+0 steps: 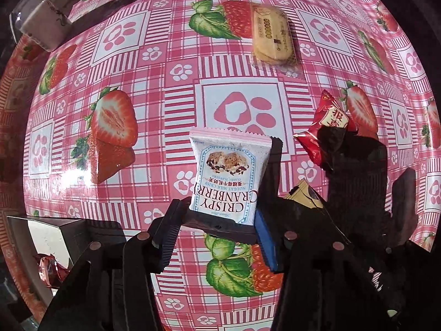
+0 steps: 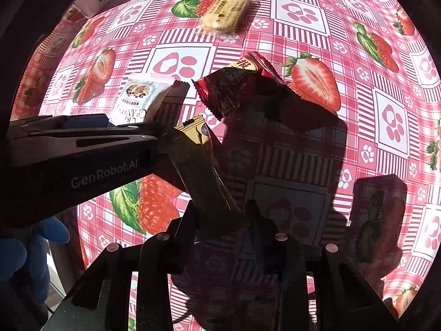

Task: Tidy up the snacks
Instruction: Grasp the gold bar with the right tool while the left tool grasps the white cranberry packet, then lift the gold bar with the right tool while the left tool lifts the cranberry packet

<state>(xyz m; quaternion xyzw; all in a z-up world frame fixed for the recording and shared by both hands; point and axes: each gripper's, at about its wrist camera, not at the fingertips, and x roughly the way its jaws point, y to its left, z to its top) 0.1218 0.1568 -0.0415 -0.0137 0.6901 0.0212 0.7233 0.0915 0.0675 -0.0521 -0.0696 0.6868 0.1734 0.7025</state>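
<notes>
A white and blue Crispy Cranberry packet (image 1: 228, 176) stands between the fingers of my left gripper (image 1: 217, 220), which is shut on its lower end and holds it just above the tablecloth. My right gripper (image 2: 222, 218) is shut on a long gold packet (image 2: 204, 171) that sticks out past its fingertips, close beside the left gripper. A red packet (image 2: 237, 82) with a Chinese character lies on the cloth just beyond both grippers. Farther off lies a clear-wrapped pale biscuit packet (image 1: 273, 35).
The table wears a pink checked cloth (image 1: 154, 88) with strawberries and paw prints. An open box (image 1: 55, 234) at the near left holds a red foil sweet (image 1: 49, 270). A white container (image 1: 41, 24) stands at the far left. A blue-gloved hand (image 2: 30, 251) holds the left gripper.
</notes>
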